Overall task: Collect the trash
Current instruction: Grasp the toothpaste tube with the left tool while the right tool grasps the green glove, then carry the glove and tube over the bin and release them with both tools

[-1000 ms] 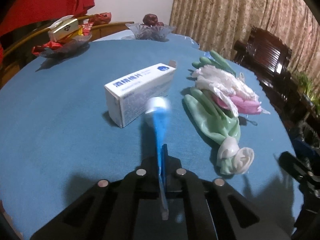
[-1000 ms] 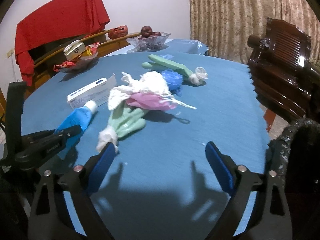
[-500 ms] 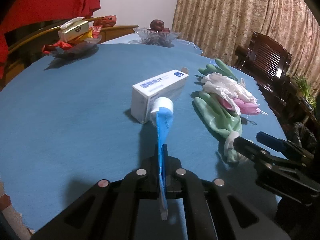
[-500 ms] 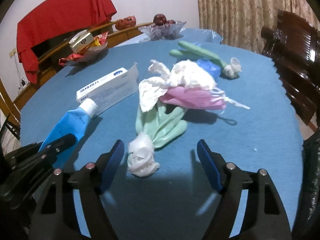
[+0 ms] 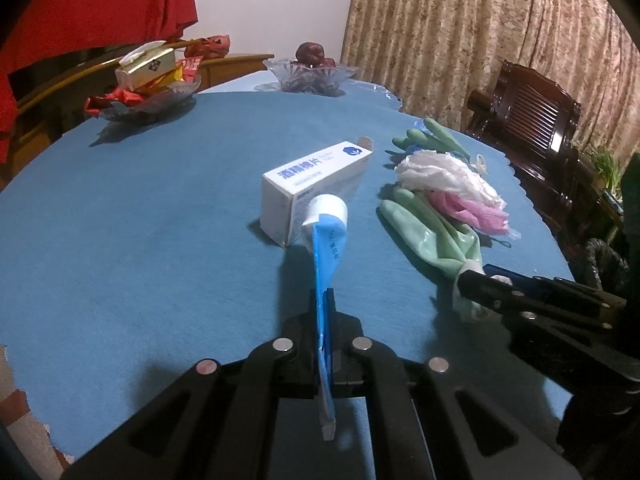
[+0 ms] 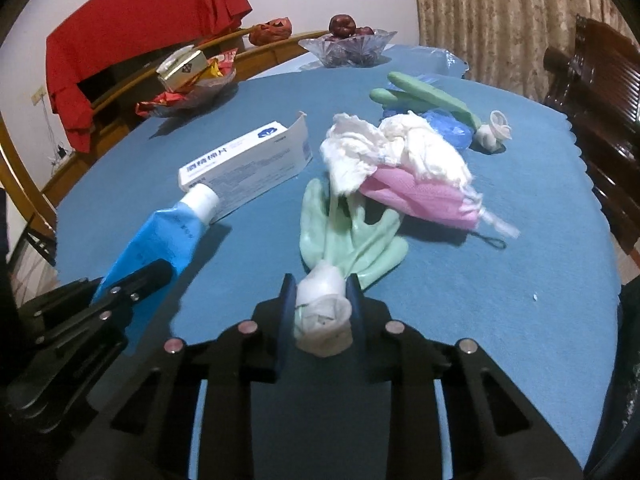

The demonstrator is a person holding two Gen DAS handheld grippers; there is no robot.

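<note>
My left gripper (image 5: 325,304) is shut on the flat tail of a blue tube (image 5: 326,248) with a white cap, held just above the blue tablecloth (image 5: 140,220). The cap hangs in front of a white box (image 5: 316,184). My right gripper (image 6: 320,296) has its jaws closing, and its blue pads press both sides of the rolled white cuff (image 6: 322,308) of a pale green glove (image 6: 352,240). Crumpled white plastic (image 6: 400,152) and a pink bag (image 6: 424,196) lie over the glove's fingers. A second green glove (image 6: 428,96) lies farther back beside a blue bag (image 6: 448,128).
At the far side stand a glass dish of snack wrappers (image 5: 148,92) and a glass bowl of fruit (image 5: 312,76). A dark wooden chair (image 5: 528,116) and a black bag (image 5: 604,268) are off the table's right edge. A red cloth (image 6: 140,32) hangs behind.
My right gripper came forward to the glove's cuff and its wide jaws narrowed around it. The left gripper kept the tube and shifted only a little.
</note>
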